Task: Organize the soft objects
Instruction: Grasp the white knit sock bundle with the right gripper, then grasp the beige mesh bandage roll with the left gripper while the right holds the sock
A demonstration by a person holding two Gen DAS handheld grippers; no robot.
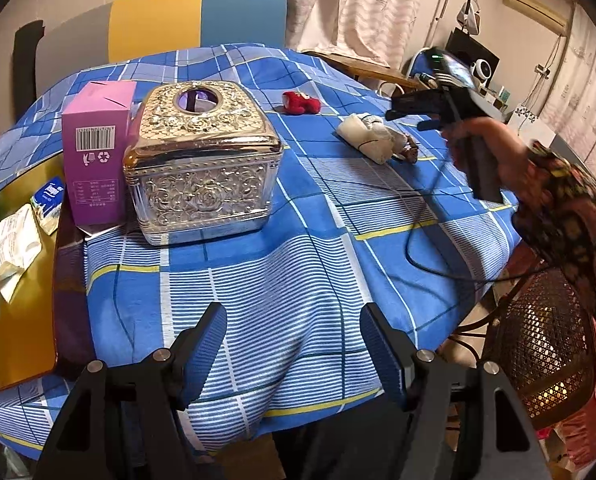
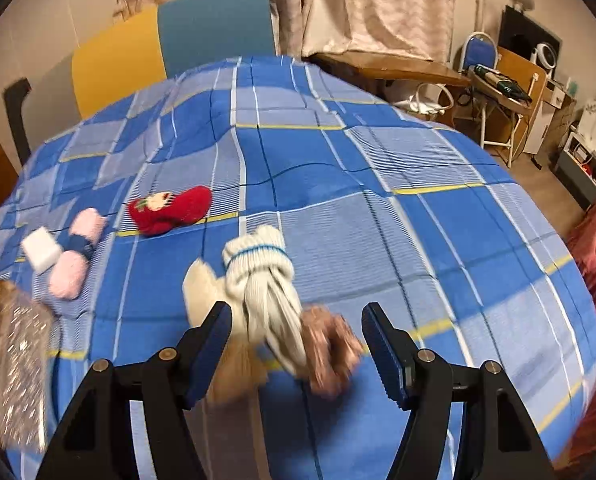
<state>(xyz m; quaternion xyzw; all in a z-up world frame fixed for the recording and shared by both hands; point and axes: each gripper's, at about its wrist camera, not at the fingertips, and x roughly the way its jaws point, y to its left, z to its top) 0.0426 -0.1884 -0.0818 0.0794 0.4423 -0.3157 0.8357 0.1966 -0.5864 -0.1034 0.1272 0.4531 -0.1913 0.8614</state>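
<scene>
A pile of soft things lies on the blue checked cloth: a knotted white sock bundle (image 2: pixel 262 280) with a brown plush piece (image 2: pixel 330 348) and a cream piece (image 2: pixel 202 288). My right gripper (image 2: pixel 296 344) hovers open right over this pile, its jaws either side and not pressing it. Farther left lie a red plush slipper (image 2: pixel 170 210), a pink roll (image 2: pixel 78 252) and a white block (image 2: pixel 42 252). In the left wrist view the sock bundle (image 1: pixel 368 136) and red slipper (image 1: pixel 300 102) lie far off. My left gripper (image 1: pixel 292 344) stands open over bare cloth, nothing between its fingers.
An ornate silver-gold tissue box (image 1: pixel 202 160) and a purple carton (image 1: pixel 96 152) stand at the left of the table. A yellow tray (image 1: pixel 14 312) with paper packets sits at the left edge. A black cable (image 1: pixel 418 248) trails across the cloth. A wicker chair (image 1: pixel 546 344) stands on the right.
</scene>
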